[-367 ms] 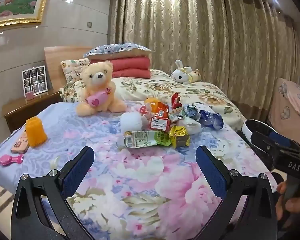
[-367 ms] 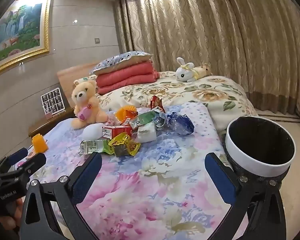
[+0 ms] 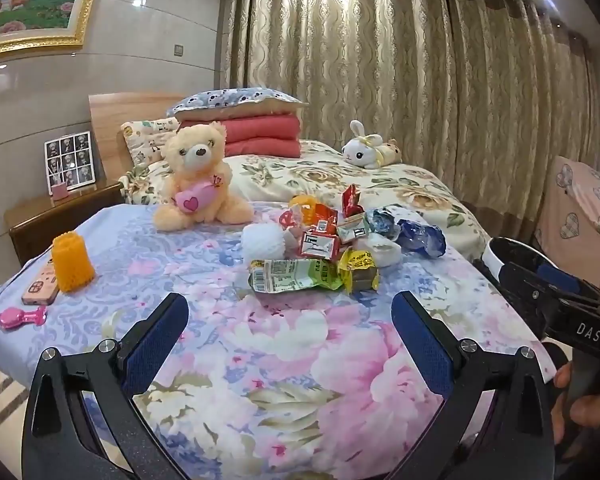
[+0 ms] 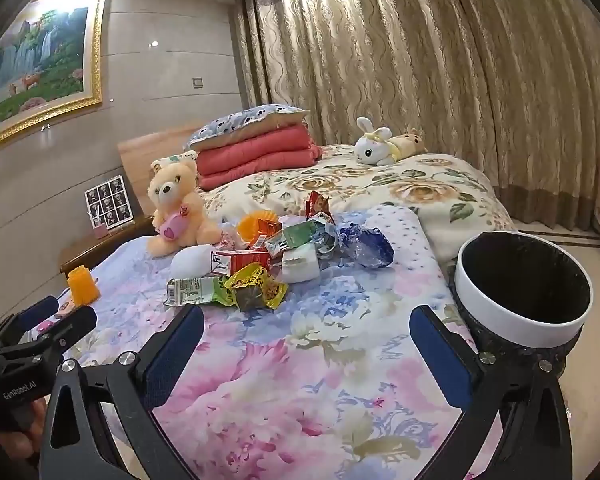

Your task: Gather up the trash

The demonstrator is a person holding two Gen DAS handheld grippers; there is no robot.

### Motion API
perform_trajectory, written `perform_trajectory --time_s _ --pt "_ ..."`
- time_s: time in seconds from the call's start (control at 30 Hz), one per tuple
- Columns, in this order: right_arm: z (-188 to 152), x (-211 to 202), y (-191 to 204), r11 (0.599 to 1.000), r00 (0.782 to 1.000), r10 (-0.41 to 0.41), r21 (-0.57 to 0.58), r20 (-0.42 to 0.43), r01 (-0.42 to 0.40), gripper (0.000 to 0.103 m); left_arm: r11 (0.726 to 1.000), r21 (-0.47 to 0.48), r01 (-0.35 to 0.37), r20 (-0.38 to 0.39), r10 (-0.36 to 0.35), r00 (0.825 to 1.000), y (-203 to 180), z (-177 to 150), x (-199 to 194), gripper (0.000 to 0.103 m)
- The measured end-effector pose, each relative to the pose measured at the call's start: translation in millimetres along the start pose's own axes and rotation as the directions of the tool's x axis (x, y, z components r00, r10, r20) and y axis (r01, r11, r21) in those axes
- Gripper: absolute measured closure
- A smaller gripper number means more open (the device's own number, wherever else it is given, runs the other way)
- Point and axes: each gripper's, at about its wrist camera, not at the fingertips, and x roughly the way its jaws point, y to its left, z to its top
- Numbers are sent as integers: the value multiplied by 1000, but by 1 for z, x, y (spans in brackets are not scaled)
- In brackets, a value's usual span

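Set against the earlier pictures, the bed and its clutter lie as they did, and both views sit a touch nearer. At the left lie a pink toy, a phone and an orange cup, then the teddy bear. The left hand-held gripper hangs low over the flowered cover, jaws spread wide with nothing between them, as before. In the middle of the bed sits the trash pile: a green wrapper nearest, a yellow wrapper beside it, a red carton and a blue wrapper behind. The right hand-held gripper is equally spread and empty. At the bed's right edge stands the white-rimmed bin.
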Motion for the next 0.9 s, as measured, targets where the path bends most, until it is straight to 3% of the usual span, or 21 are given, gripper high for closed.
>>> perform_trajectory --time_s 0.27,0.9 --pt "-1 4 -2 998 998 57 19 -27 -56 0 1000 -1 3 -7 -3 1000 0 -1 4 0" --pt "-1 1 -2 1000 1000 -26 15 -10 27 0 1000 -8 4 -4 -4 1000 3 -3 4 0"
